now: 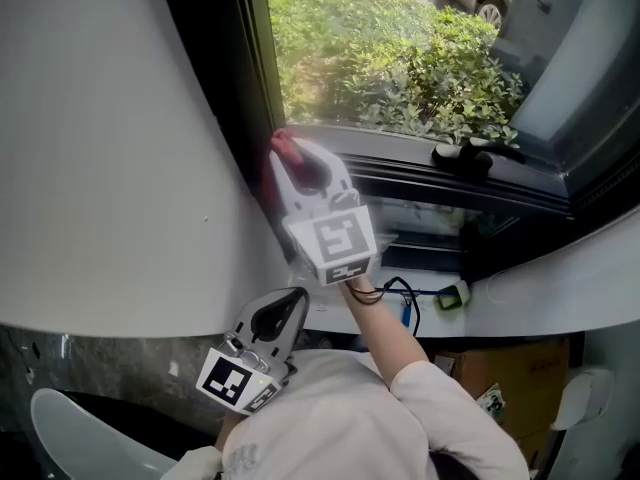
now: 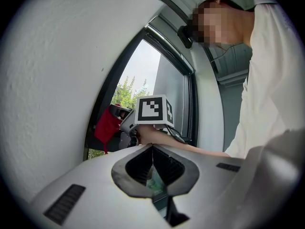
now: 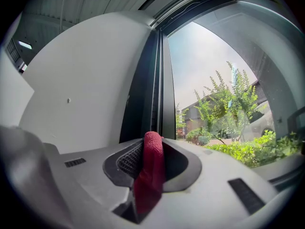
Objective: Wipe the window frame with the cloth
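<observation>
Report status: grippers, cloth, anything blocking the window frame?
Right gripper shut on red cloth at the dark window frame. Left gripper shut, empty, held back. Nothing seen in the way.

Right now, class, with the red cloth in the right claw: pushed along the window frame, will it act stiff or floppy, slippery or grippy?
Probably floppy: the red cloth folds over in the right claw and droops below it. Likely light, since a pinch alone holds it. Its nubbly weave should drag, not slip, on the window frame.
</observation>
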Action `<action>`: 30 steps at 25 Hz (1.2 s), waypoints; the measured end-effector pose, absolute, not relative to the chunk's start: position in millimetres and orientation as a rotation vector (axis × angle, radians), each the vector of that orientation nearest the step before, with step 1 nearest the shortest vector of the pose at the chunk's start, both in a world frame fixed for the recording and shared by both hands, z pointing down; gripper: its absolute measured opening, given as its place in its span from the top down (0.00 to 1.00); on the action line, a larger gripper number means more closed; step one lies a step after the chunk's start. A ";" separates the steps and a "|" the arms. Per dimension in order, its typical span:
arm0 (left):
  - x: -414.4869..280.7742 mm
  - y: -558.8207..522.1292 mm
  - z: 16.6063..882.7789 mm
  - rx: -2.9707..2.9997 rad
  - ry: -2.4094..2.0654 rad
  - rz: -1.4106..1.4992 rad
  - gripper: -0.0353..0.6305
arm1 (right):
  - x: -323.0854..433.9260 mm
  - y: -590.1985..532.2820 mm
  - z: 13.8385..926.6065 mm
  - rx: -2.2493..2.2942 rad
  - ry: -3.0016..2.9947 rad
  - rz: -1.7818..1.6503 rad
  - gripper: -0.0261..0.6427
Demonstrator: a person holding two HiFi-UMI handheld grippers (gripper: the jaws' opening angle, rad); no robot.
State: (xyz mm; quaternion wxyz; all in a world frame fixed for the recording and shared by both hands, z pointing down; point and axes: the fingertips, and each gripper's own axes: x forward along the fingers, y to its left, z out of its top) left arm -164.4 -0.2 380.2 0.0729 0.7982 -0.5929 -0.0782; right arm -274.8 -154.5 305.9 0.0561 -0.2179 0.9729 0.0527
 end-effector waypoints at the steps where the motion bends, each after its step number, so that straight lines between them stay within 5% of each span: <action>1: -165.4 -1.6 380.5 2.393 -1.787 -0.233 0.93 | -274.4 -154.7 304.6 -0.656 2.956 0.154 0.83; 30: -172.8 -27.6 384.0 2.351 -1.821 -0.228 0.93 | -261.2 -212.5 317.1 -1.066 3.160 0.587 0.83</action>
